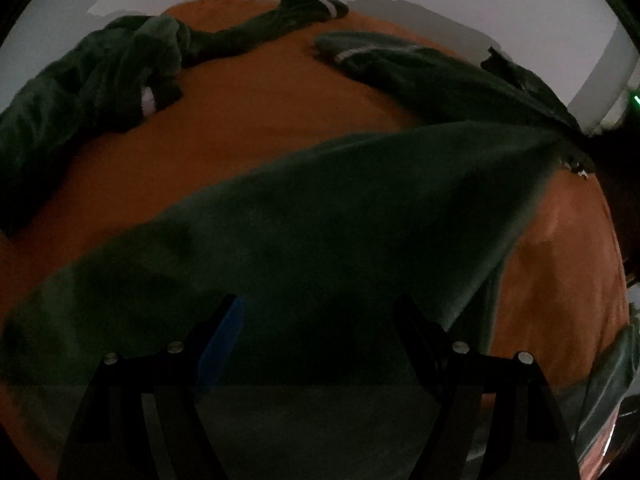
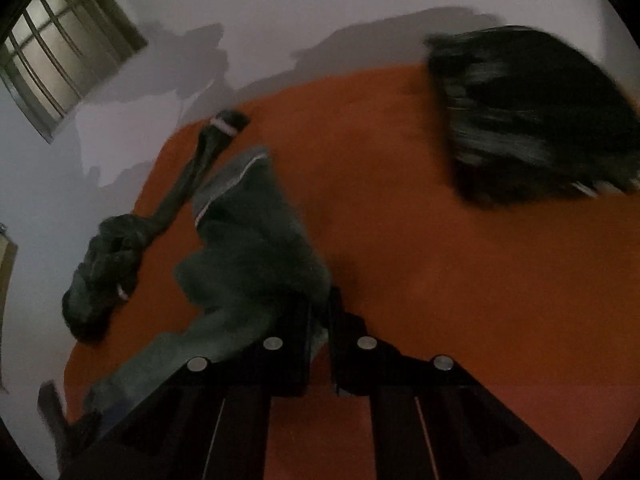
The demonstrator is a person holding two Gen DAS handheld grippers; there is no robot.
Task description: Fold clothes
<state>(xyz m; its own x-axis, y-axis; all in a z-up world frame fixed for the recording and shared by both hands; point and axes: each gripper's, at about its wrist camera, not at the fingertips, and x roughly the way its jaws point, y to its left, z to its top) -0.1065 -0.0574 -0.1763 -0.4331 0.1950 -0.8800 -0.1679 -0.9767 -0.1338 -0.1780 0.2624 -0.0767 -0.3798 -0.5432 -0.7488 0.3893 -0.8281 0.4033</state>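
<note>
Right tongs point(image 2: 320, 320) clamped on green garment point(image 2: 256, 248) edge; left tongs point(image 1: 320, 320) apart above it.
Garment lies spread on the orange bed point(image 2: 440, 280), likely pinned for a fold; second bundled garment point(image 2: 108, 264) sits well apart, dark pile point(image 2: 532, 120) opposite.

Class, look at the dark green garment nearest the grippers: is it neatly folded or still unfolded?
Unfolded. The green garment sprawls across the orange cover, its striped cuff stretched away, no tidy creases.
</note>
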